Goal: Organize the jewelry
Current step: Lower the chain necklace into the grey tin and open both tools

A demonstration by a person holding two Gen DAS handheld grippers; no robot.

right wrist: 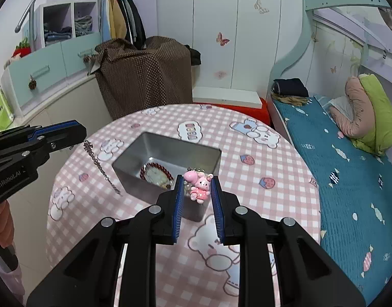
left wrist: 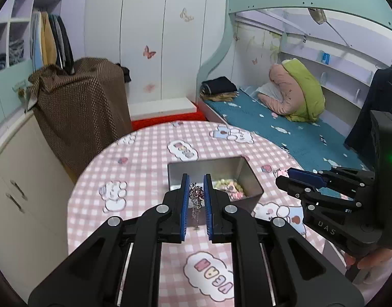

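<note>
My round table [right wrist: 285,158] wears a pink checked cloth [left wrist: 144,153]; a metal tin [right wrist: 134,163] sits at its centre, toward twelve o'clock from me.

Grippers: two, left gripper [left wrist: 196,186] and right gripper [right wrist: 196,192]
Metal tins: one, tin [right wrist: 155,143]
Silver chains: one, chain [right wrist: 99,165]
Pink charms: one, charm [right wrist: 199,186]
Bead bracelets: one, bracelet [right wrist: 155,174]
Round tables: one, table [right wrist: 247,138]
</note>
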